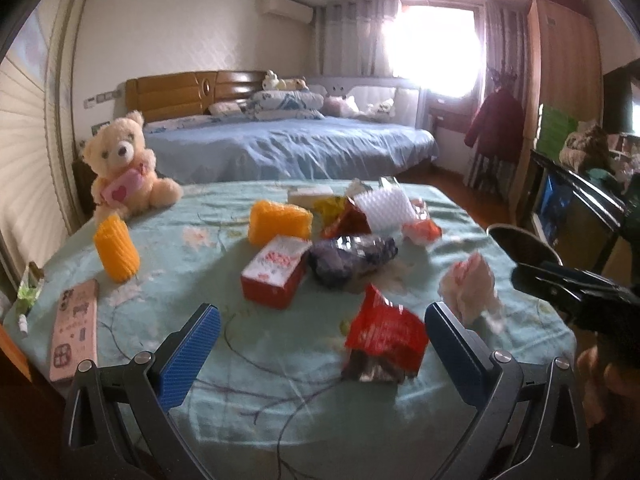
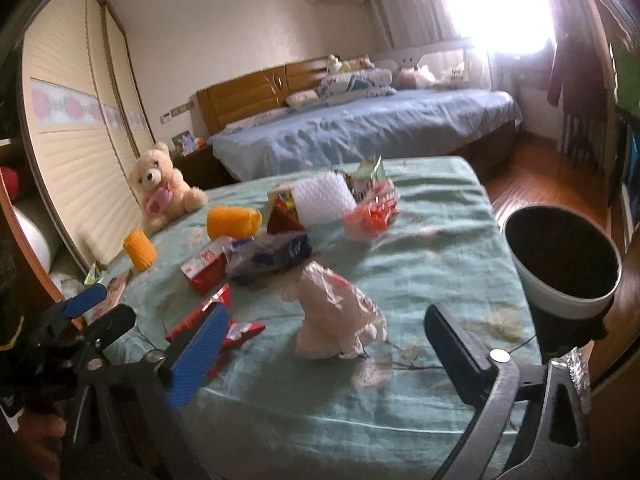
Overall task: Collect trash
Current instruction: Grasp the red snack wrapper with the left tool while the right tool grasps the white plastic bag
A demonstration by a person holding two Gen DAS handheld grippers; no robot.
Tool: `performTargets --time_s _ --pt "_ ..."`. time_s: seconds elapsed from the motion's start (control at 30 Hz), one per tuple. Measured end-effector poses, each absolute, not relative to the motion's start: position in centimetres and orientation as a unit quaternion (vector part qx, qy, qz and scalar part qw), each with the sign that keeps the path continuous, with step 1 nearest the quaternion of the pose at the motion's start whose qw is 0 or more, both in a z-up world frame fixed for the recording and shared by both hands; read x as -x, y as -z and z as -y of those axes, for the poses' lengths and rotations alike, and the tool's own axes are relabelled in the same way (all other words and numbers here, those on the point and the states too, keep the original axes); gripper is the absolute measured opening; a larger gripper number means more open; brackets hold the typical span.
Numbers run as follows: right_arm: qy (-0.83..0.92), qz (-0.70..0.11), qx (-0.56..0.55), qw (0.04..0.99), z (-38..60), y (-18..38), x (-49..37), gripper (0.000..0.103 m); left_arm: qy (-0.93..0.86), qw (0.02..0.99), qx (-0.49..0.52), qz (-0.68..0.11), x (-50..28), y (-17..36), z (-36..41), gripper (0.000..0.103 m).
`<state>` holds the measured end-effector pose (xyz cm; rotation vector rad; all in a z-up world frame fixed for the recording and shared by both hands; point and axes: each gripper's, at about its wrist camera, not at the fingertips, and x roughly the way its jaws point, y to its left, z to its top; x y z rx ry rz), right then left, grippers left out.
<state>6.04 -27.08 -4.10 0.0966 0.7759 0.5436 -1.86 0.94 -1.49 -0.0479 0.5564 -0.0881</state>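
Trash lies scattered on a table with a green flowered cloth [image 1: 280,392]. My left gripper [image 1: 320,350] is open and empty; a red snack wrapper [image 1: 384,336] lies between its fingers, nearer the right one. My right gripper [image 2: 324,354] is open and empty, with a crumpled whitish plastic bag [image 2: 336,316] between its fingers. That bag also shows in the left wrist view [image 1: 472,284]. Farther back lie a red and white box [image 1: 276,272], a dark foil bag [image 1: 352,256], white foam wrap [image 1: 384,204] and an orange wrapper [image 1: 420,228].
A white bin with a dark inside [image 2: 564,264] stands at the table's right edge. A teddy bear [image 1: 124,164], two orange foam nets [image 1: 116,252], and a pink phone case [image 1: 76,332] sit on the left. A blue bed [image 1: 288,148] stands behind.
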Motion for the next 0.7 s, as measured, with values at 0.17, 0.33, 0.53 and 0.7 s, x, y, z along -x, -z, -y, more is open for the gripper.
performTargets --time_s 0.17,0.33,0.53,0.7 --pt "-0.263 -0.407 -0.048 0.873 26.8 6.1 -7.0 0.08 0.063 0.953 0.025 -0.294 1.1 2.2 -0.5 0.101" --pt "-0.263 -0.421 -0.051 0.866 26.8 7.0 -7.8 0.074 0.08 0.948 0.02 -0.309 0.1 3.2 0.3 0.098" --pt "-0.265 -0.438 -0.058 0.857 26.7 8.2 -9.0 0.061 0.101 0.936 0.022 -0.337 -1.9 4.6 1.0 0.083" --pt "-0.276 -0.456 -0.079 0.843 27.1 9.4 -9.8 0.038 0.122 0.925 0.023 -0.358 -3.9 5.6 1.7 0.06"
